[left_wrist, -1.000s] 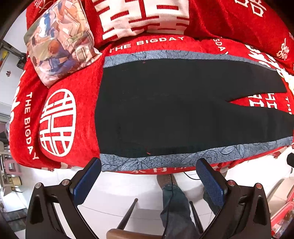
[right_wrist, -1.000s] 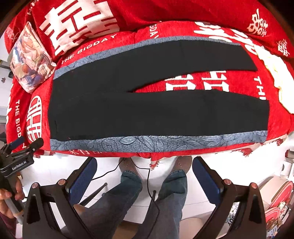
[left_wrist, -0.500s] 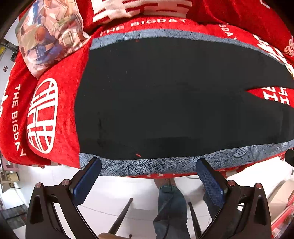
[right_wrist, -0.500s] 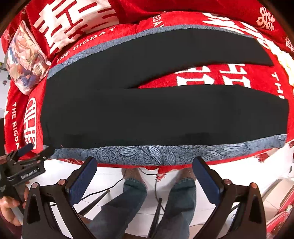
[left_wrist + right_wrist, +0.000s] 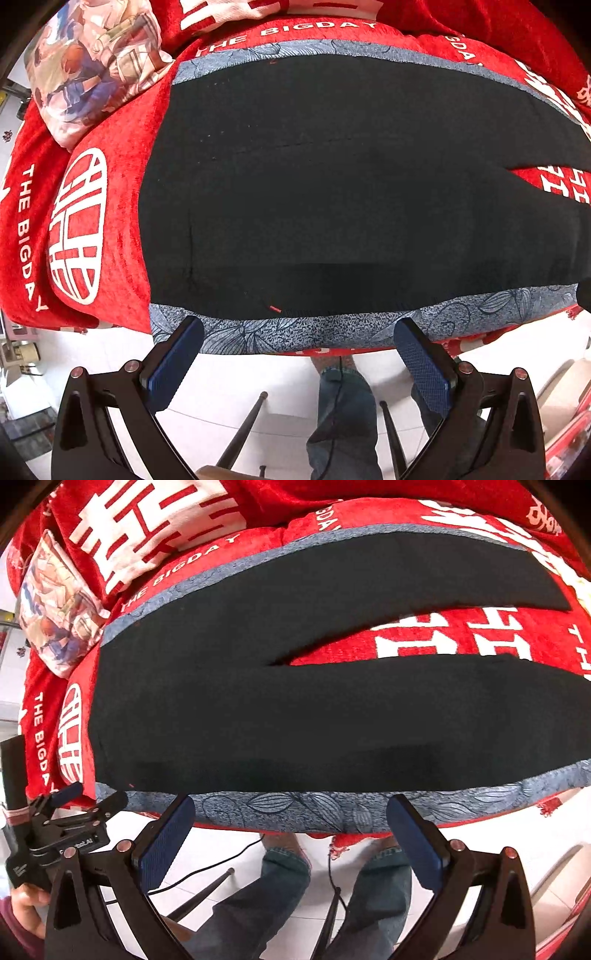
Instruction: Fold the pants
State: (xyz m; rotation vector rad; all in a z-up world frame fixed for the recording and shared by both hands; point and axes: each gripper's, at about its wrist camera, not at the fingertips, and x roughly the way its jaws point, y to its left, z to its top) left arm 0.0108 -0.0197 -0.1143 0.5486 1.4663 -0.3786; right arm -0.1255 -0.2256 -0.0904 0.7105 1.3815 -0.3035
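Observation:
Black pants (image 5: 332,184) with grey patterned side stripes lie flat on a red sofa cover, waist to the left, legs spread apart to the right; they also show in the right wrist view (image 5: 295,709). My left gripper (image 5: 299,343) is open and empty, just short of the near grey stripe (image 5: 295,332) by the waist. My right gripper (image 5: 291,819) is open and empty, at the near grey stripe (image 5: 295,805) of the front leg. The left gripper also shows at the left in the right wrist view (image 5: 88,799).
A printed cushion (image 5: 92,62) lies at the back left of the red sofa cover (image 5: 118,240). The sofa's front edge drops to a white tiled floor (image 5: 236,384). The person's jeans-clad legs (image 5: 332,897) and thin dark rods stand below the grippers.
Both grippers have moved closer to the sofa's front edge and the near grey stripe. Both stay open. The pants have not moved.

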